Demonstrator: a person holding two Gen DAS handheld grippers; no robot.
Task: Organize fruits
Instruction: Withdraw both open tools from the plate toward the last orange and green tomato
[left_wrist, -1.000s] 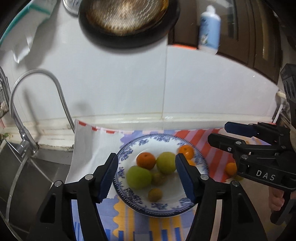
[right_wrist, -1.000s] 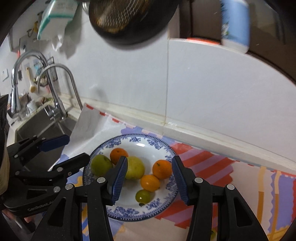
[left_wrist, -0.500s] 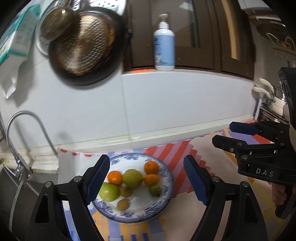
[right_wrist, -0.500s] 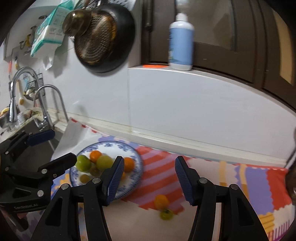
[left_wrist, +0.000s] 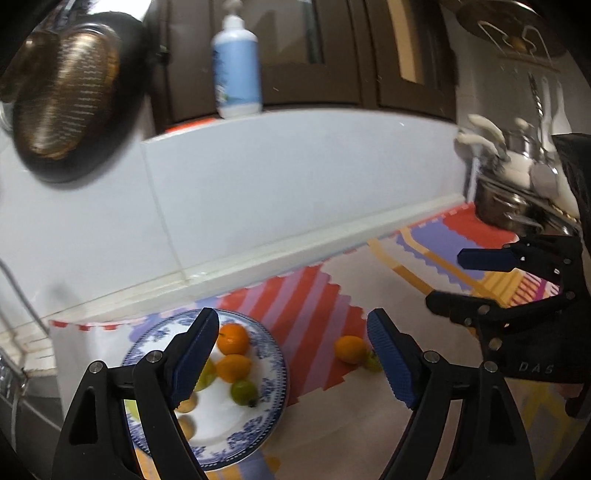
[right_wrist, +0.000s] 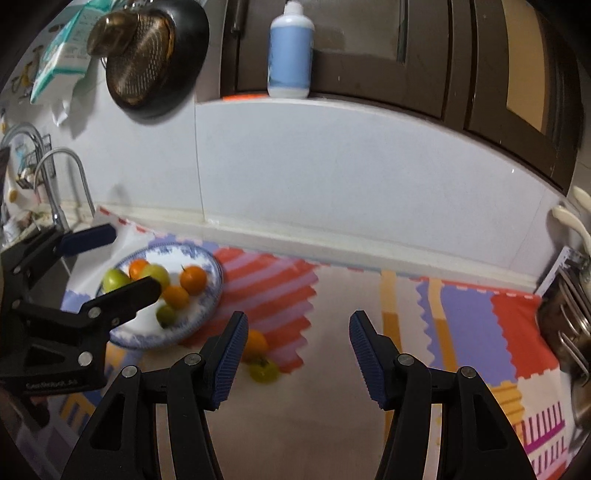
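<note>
A blue-patterned plate on the colourful mat holds several oranges and green fruits. An orange and a small green fruit lie on the mat right of the plate. My left gripper is open and empty, raised above the plate's right side; it also shows in the right wrist view. My right gripper is open and empty, raised above the mat right of the loose fruits; it also shows in the left wrist view.
A sink with a tap lies left of the plate. A white tiled wall stands behind, with a dark pan hanging and a blue bottle on the ledge. Steel pots stand at the right.
Both grippers have lifted and pulled back from the plate and swung right. The loose orange and green fruit on the mat have come into view. Both stay open.
</note>
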